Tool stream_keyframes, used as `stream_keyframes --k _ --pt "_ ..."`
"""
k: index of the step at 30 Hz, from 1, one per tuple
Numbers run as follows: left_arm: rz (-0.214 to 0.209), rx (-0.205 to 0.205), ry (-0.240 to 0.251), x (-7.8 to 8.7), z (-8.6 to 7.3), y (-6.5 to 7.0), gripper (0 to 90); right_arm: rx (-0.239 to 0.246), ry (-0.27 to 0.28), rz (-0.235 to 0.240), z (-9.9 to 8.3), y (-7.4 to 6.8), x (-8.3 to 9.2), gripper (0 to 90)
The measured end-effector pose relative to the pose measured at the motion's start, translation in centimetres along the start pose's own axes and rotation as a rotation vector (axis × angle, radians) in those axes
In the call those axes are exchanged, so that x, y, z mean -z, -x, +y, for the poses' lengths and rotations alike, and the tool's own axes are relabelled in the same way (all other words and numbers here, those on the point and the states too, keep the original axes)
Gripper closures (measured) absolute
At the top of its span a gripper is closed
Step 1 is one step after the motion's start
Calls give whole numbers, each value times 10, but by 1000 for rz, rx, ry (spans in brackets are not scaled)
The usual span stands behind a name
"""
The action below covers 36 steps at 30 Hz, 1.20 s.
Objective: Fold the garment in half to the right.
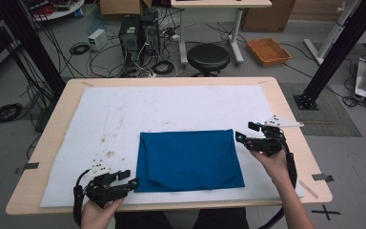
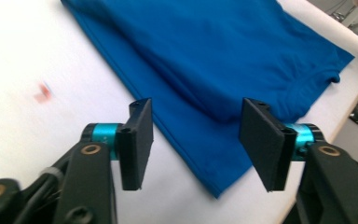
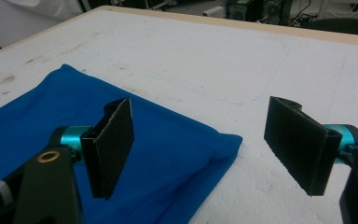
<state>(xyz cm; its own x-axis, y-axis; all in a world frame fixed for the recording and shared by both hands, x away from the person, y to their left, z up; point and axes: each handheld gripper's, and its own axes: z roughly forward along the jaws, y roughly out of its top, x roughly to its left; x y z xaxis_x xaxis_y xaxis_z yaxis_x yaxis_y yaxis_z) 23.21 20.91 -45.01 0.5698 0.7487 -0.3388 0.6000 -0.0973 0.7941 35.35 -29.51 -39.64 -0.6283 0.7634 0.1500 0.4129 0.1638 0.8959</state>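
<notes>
A blue folded cloth (image 1: 188, 160) lies flat on the white mat (image 1: 124, 114), near the front middle of the table. My left gripper (image 1: 129, 178) is low at the cloth's near left corner. In the left gripper view, the gripper (image 2: 196, 135) stands open, its pads apart on either side of the cloth (image 2: 223, 56) near that corner, and neither pad presses on it. My right gripper (image 1: 244, 131) hovers at the cloth's far right corner. In the right gripper view, it (image 3: 200, 140) is wide open above the cloth (image 3: 37, 116), with nothing between its pads.
The mat covers most of the wooden table (image 1: 295, 143) and has brown stains on its left part. Beyond the table, a black stool (image 1: 208, 57), computer towers (image 1: 138, 33), cables and an orange tray (image 1: 268, 51) sit on the floor.
</notes>
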Motion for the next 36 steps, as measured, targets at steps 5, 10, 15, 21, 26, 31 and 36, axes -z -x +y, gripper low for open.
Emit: stream_keyframes --k 5,10,15,21,26,31,36 --pt "-15 155 -18 -5 -5 -8 469 21 -2 15 1 -4 -3 238" --pt "-19 196 2 -11 -5 -5 503 28 -6 16 1 -6 -4 238" --pt "-59 246 8 -26 0 2 501 30 -9 21 1 -9 -6 238" --pt "-92 309 30 -34 1 5 501 45 -12 26 2 -14 -9 238" --pt "-56 281 21 -40 4 10 538 50 -20 38 2 -23 -16 244" --pt "8 256 21 -41 3 13 709 66 -27 76 10 -39 -31 290" --pt "33 216 23 -41 2 15 755 71 -61 136 17 -56 -59 393"
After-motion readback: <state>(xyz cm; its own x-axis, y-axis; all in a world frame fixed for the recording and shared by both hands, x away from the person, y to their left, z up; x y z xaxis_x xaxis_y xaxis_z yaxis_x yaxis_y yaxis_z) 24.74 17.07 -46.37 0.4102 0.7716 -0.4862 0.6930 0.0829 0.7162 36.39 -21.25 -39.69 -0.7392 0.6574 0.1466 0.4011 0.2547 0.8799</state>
